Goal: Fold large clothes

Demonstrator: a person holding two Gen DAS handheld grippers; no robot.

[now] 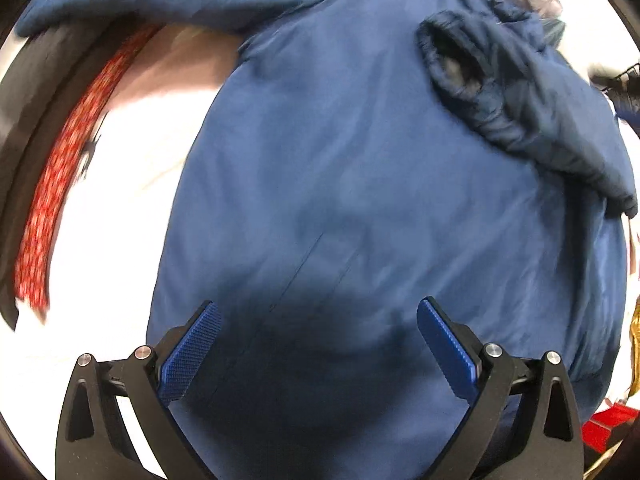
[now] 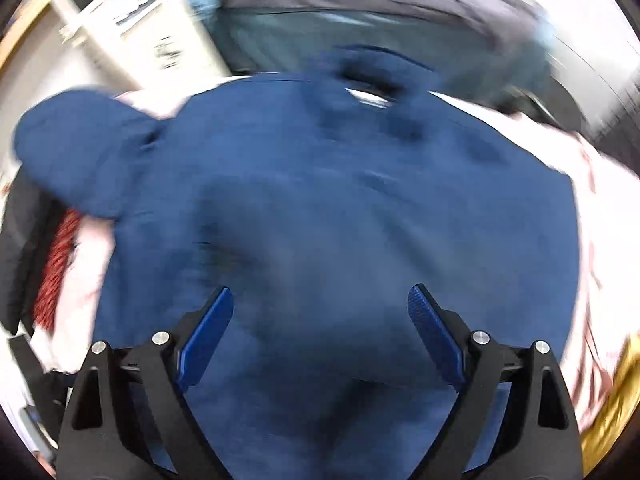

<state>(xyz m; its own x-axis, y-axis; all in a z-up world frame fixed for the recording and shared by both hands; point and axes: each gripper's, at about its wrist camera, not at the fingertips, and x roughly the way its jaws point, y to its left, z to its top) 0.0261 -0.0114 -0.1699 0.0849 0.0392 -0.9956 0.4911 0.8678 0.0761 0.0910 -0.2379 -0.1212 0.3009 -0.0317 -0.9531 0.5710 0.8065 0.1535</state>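
Both tongs stand spread, nothing gripped: left gripper (image 1: 318,316) and right gripper (image 2: 320,304) are held over the jacket (image 1: 360,180), spread on the white table (image 1: 112,200). One sleeve (image 1: 520,100) is laid across the body, likely a first fold.

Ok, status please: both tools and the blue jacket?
Left tool open, empty. Right tool open, empty. Blue jacket spread flat, one sleeve folded across. Nothing in the way.
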